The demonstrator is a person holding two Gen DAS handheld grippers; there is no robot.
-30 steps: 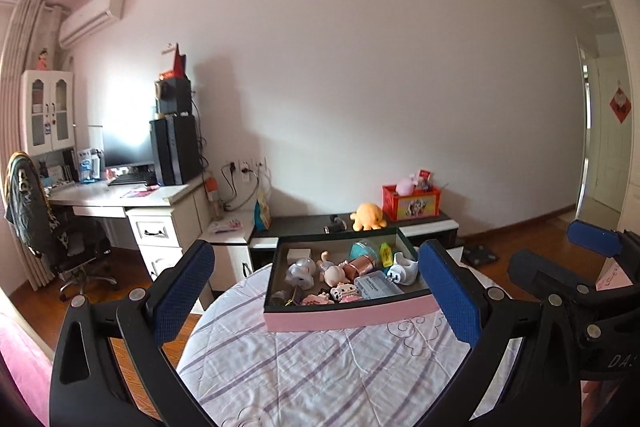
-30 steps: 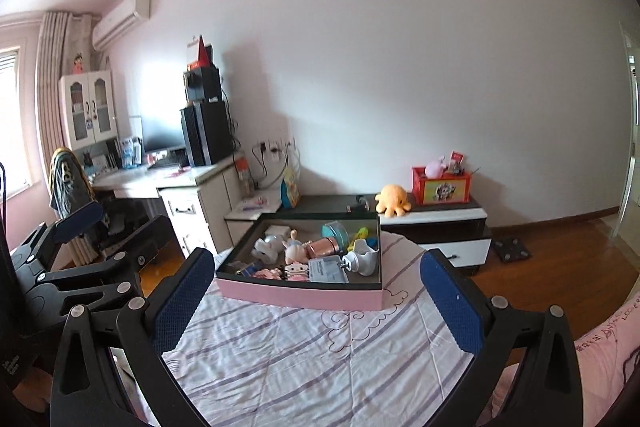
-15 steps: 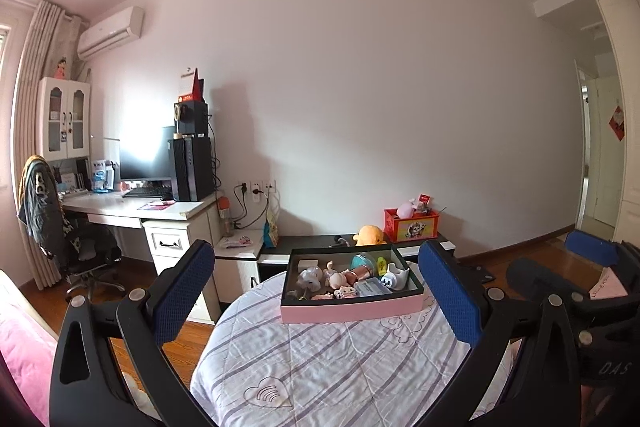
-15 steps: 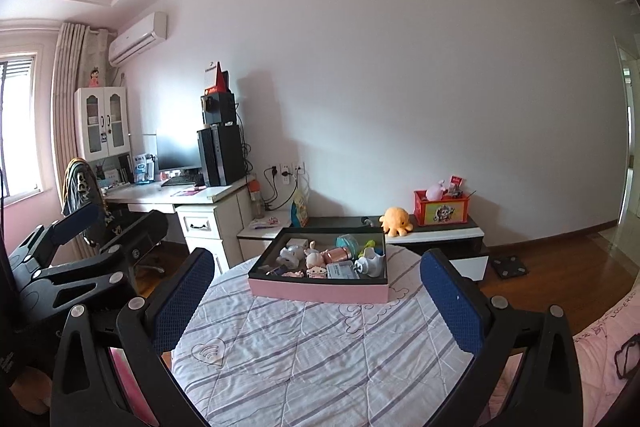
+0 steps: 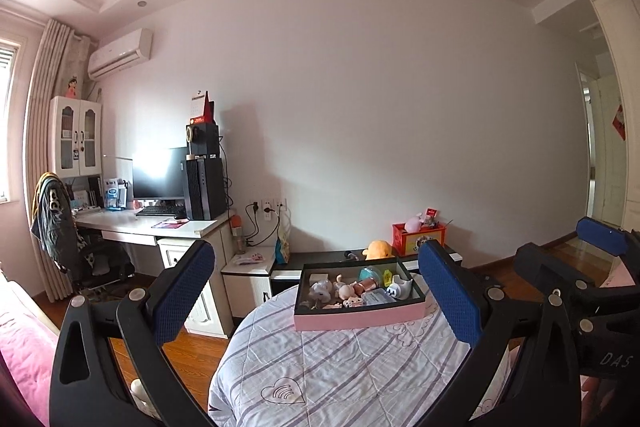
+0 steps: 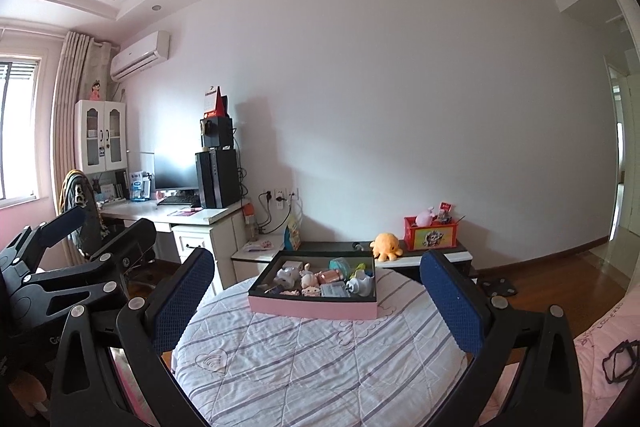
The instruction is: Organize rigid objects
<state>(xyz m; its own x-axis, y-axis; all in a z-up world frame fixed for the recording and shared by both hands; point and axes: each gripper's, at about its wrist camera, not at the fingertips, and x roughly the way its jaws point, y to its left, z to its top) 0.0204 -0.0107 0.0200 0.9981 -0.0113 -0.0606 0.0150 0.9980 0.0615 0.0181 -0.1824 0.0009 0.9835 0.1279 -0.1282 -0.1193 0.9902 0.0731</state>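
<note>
Over the last second both grippers had drawn back and risen from the round worktop (image 5: 352,371): the pink-sided box (image 5: 359,315) that earlier filled the space between the jaws had shrunk to a small shape well ahead of them, and more of the striped cloth lay bare in front. The left gripper (image 5: 320,307) and right gripper (image 6: 318,305) were both spread wide with nothing between the blue pads. The toys (image 6: 320,279), a jumble of small figurines and a white cup-like piece, all lay inside the box, ahead of and between the jaws in both views, slightly right of centre for the left pair. Nothing sat loose on the cloth, so the retreat reads as the sorting being finished or paused.

Legible writing was scarce: "DAS" showed on the right gripper's body (image 5: 612,359) in the left view; the labels in the box were too small to read.
</note>
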